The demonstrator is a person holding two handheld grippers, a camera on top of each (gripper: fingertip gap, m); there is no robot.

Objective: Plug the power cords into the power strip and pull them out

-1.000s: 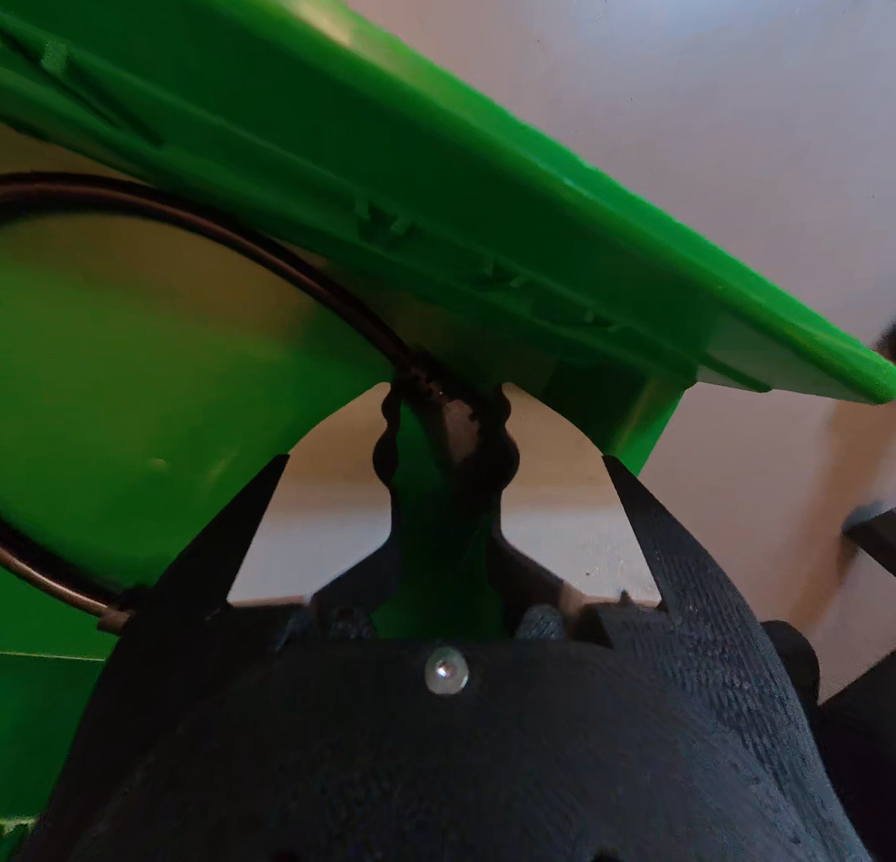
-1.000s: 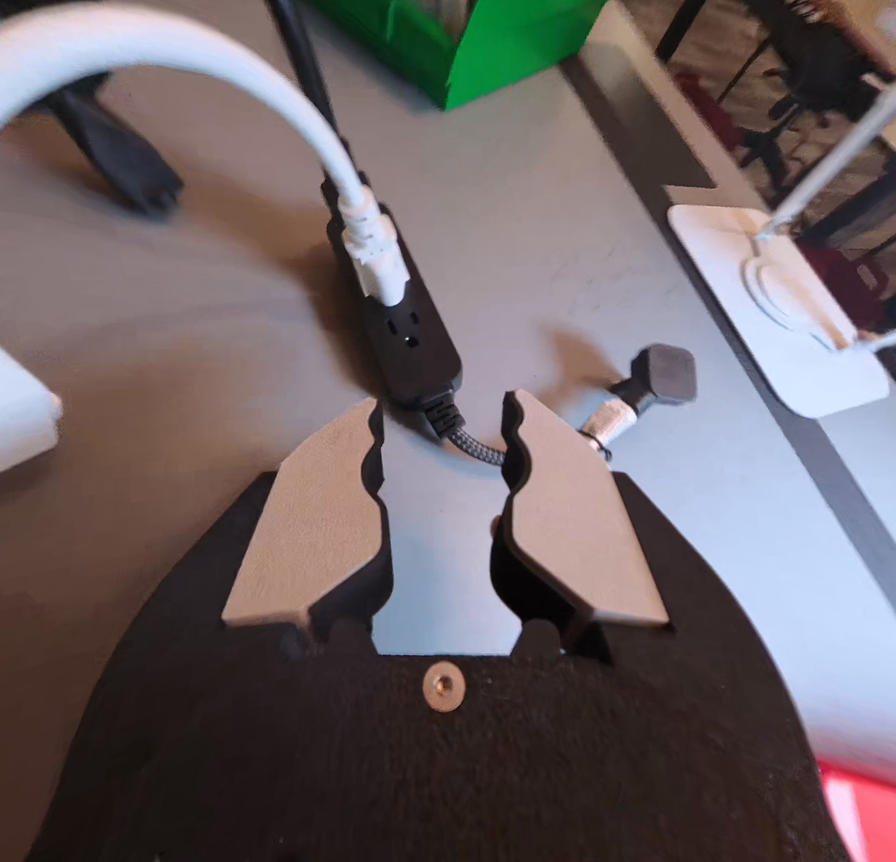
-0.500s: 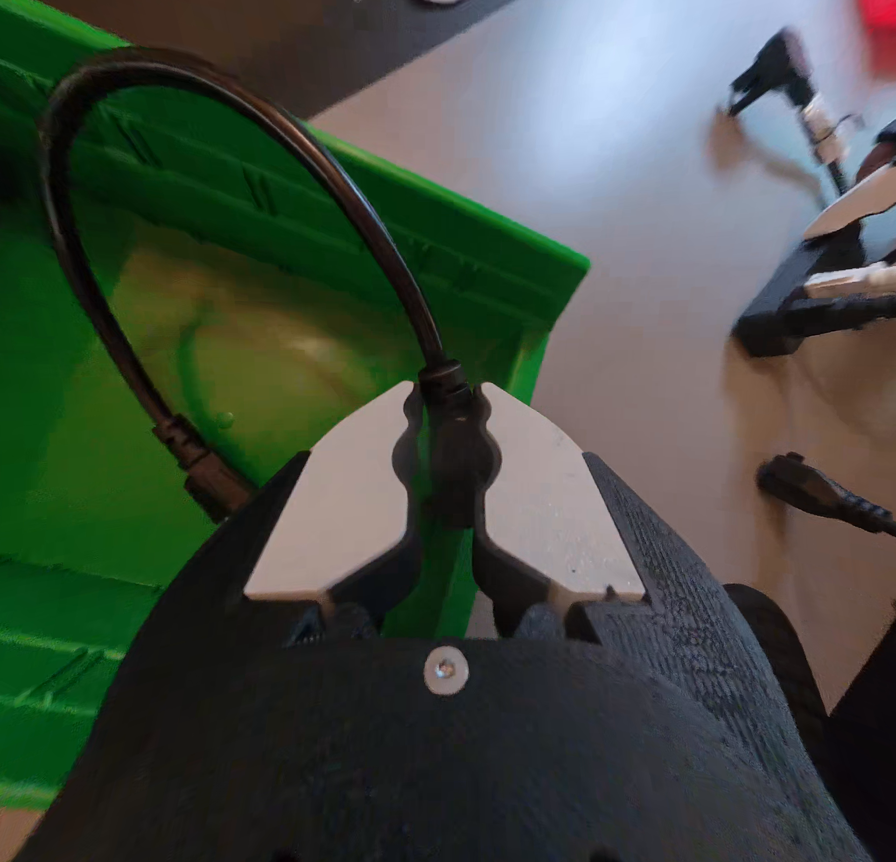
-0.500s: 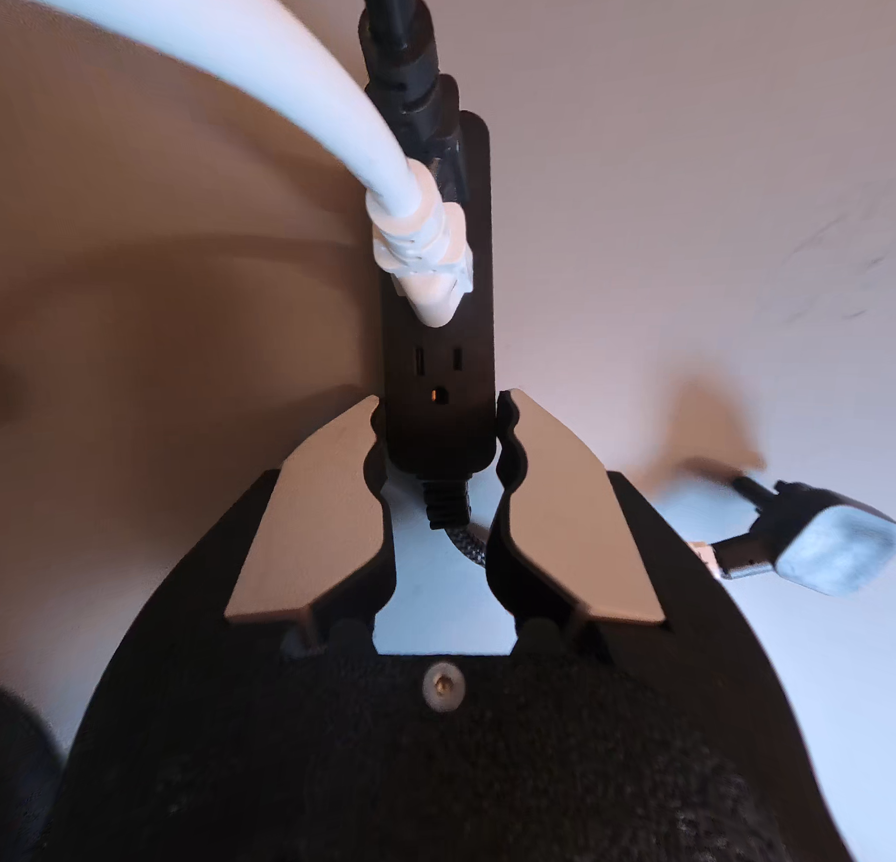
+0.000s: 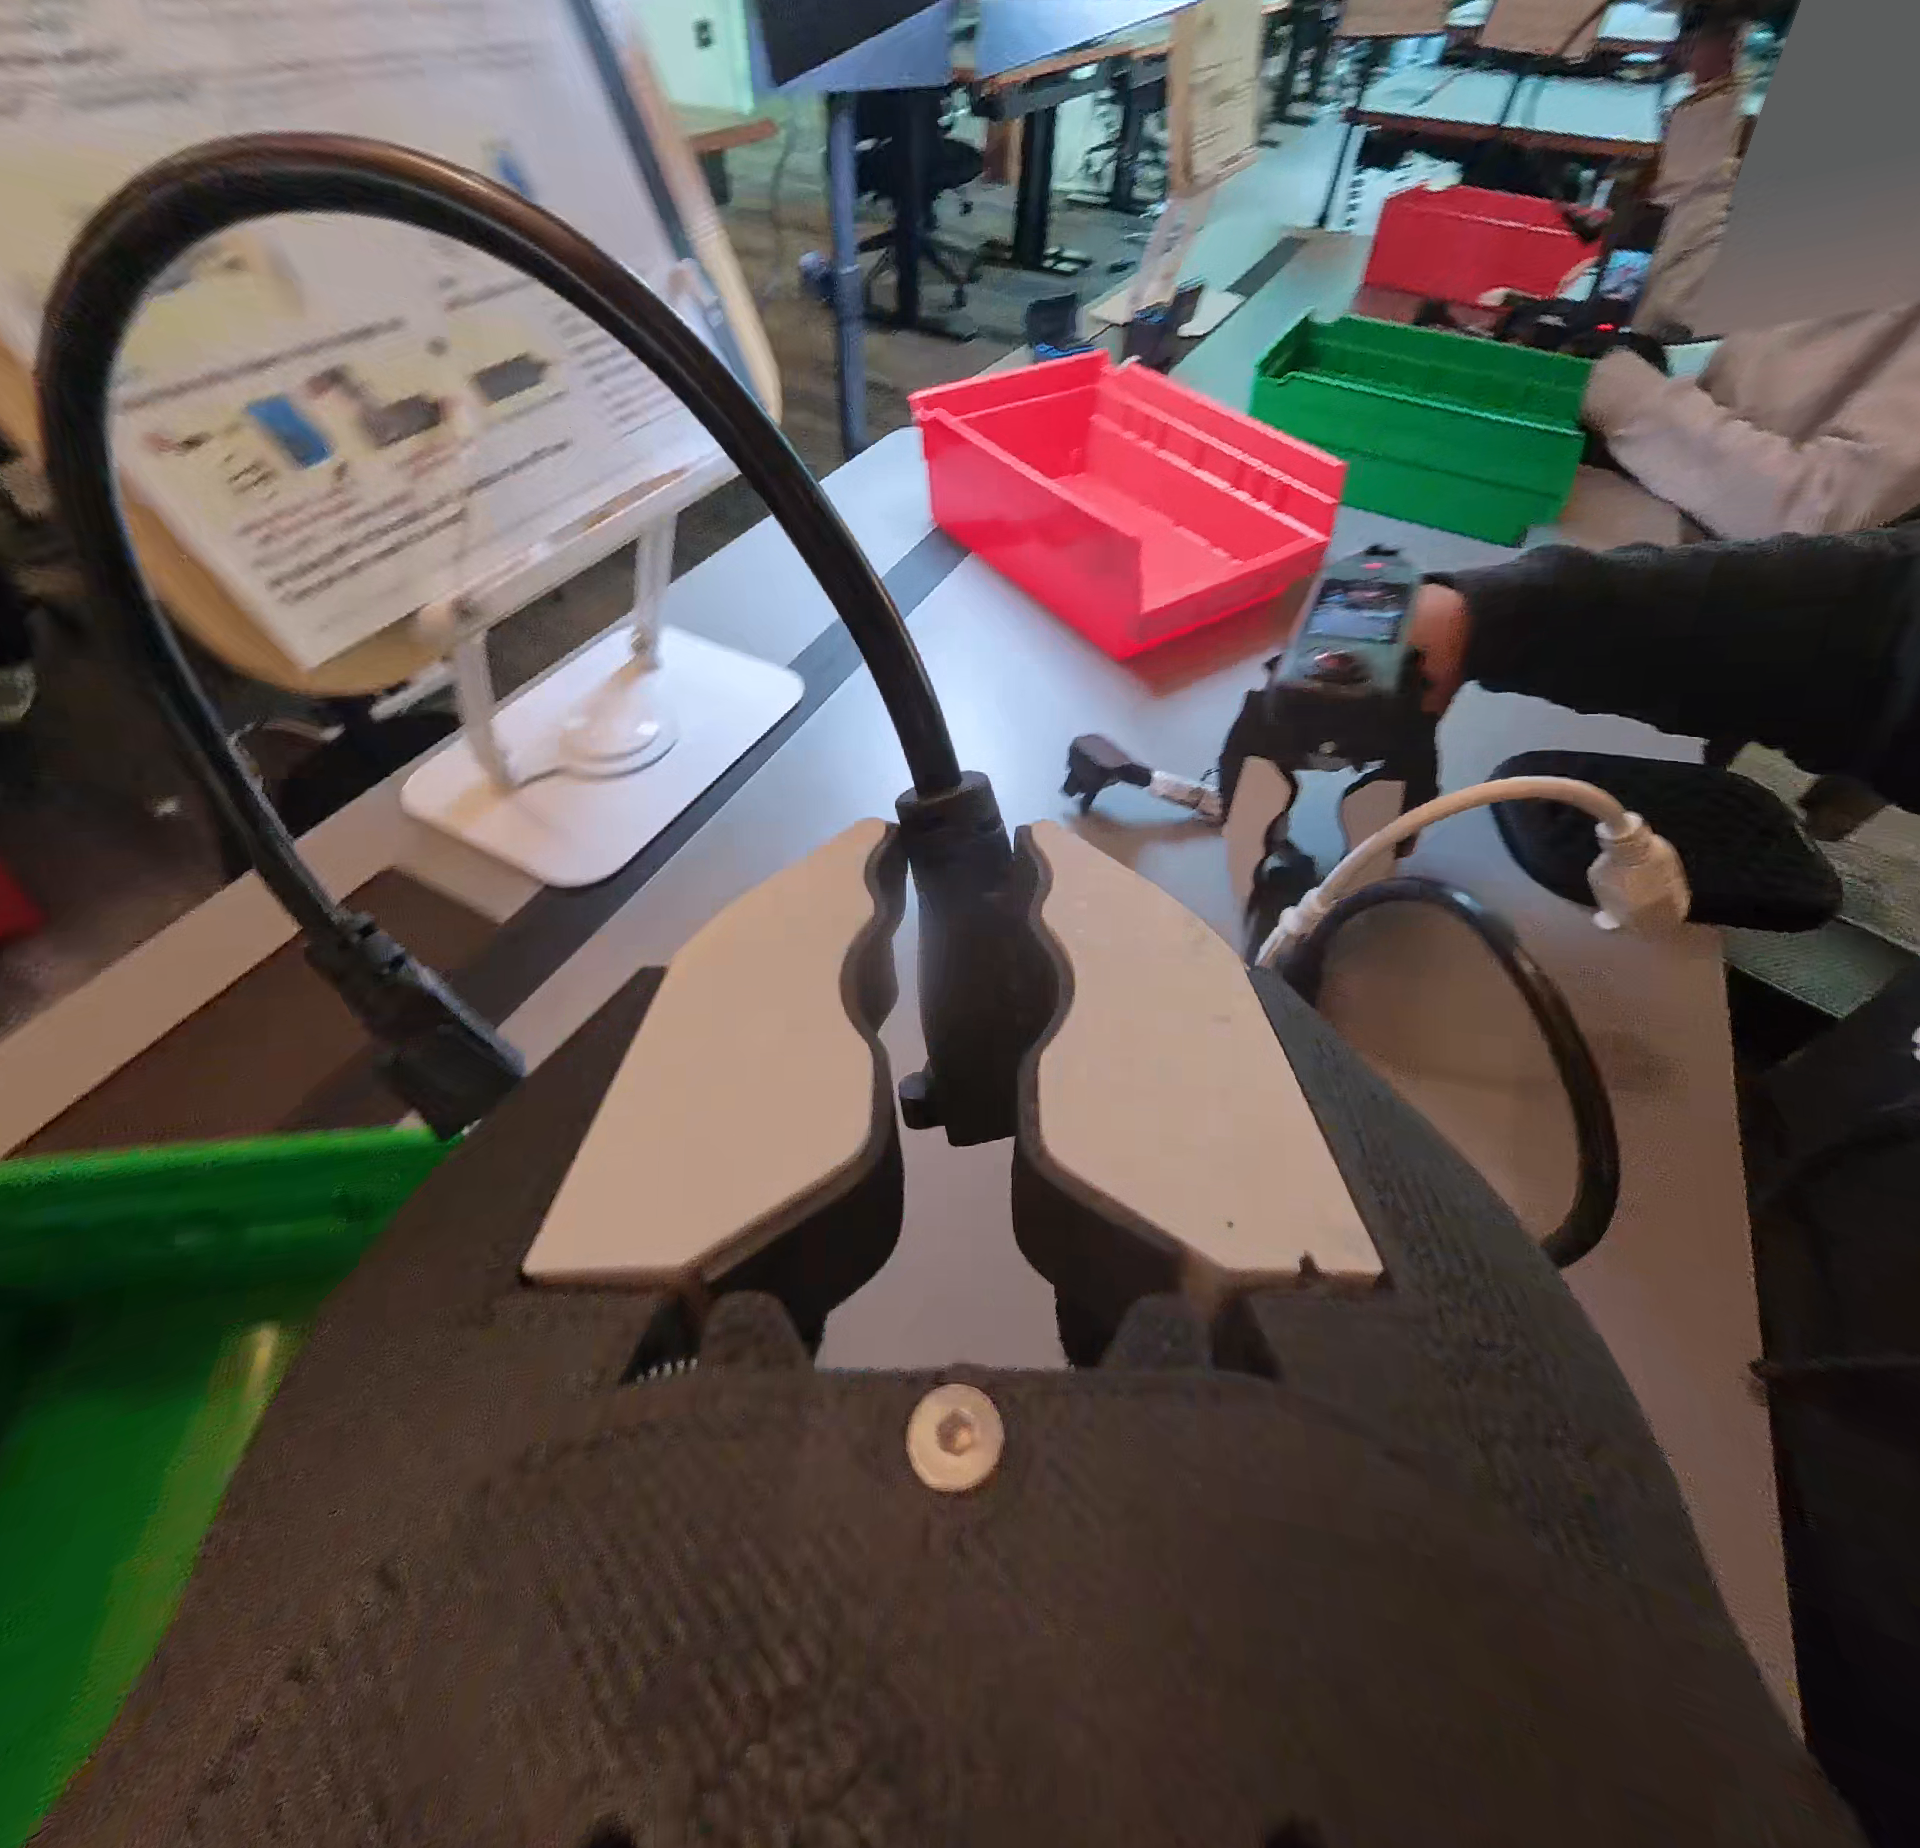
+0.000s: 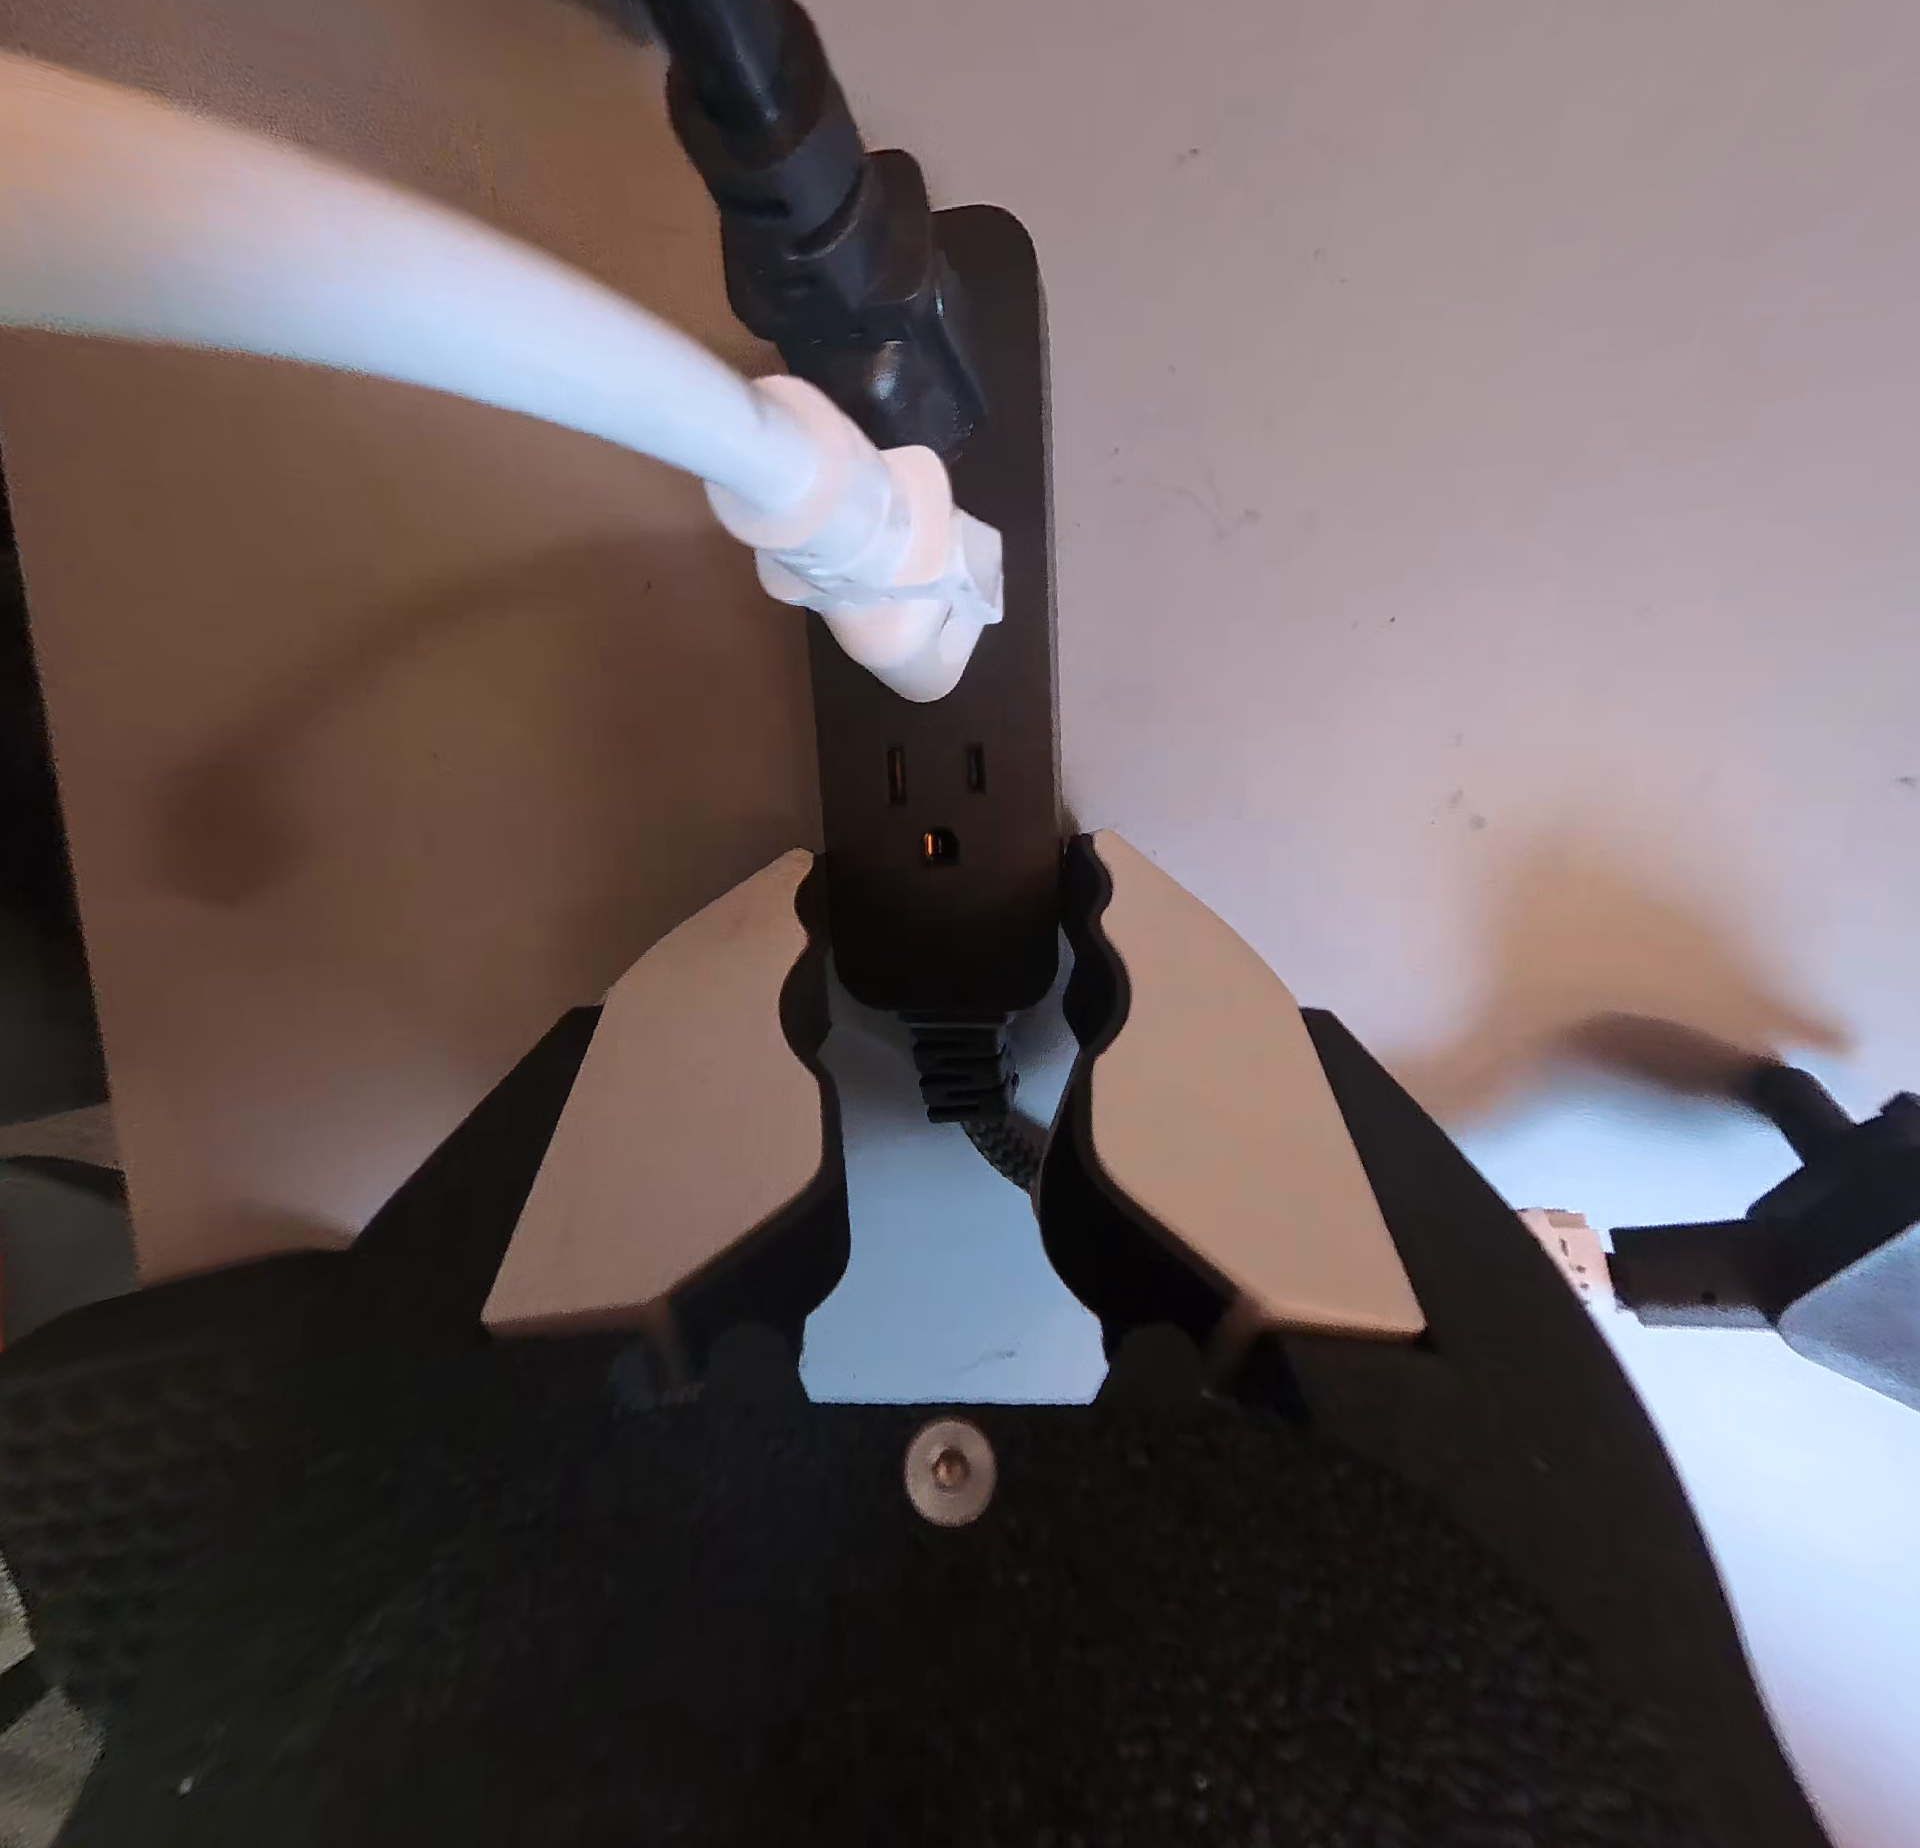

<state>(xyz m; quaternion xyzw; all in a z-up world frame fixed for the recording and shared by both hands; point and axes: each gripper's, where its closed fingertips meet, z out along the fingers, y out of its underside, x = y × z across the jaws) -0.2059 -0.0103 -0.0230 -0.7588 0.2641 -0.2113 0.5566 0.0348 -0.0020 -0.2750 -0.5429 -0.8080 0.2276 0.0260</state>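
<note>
My left gripper [image 5: 956, 842] is shut on the black plug [image 5: 971, 967] of a short black cord [image 5: 582, 240]. The cord arches up and to the left, and its other end [image 5: 416, 1029] hangs by the green bin [image 5: 156, 1279]. My right gripper [image 6: 940, 863] is shut on the near end of the black power strip [image 6: 940, 925], which lies on the table. A white plug [image 6: 904, 572] sits in the middle socket and a black plug [image 6: 852, 281] in the far one. The near socket [image 6: 935, 790] is empty. The left wrist view shows the right gripper [image 5: 1330, 738] farther off, held by a hand.
A red bin [image 5: 1122, 510] and a second green bin [image 5: 1423, 427] stand at the back. A white stand base [image 5: 603, 759] sits left of the middle. The strip's own plug [image 6: 1766, 1268] lies at the right. A white cord [image 5: 1455, 811] and a black cord loop [image 5: 1558, 1071] lie nearby. Tip to tip, the grippers are about 35 cm apart.
My left gripper has lifted the black cord out of the green bin and turned towards the table. My right gripper has moved forward onto the strip's near end and closed on it.
</note>
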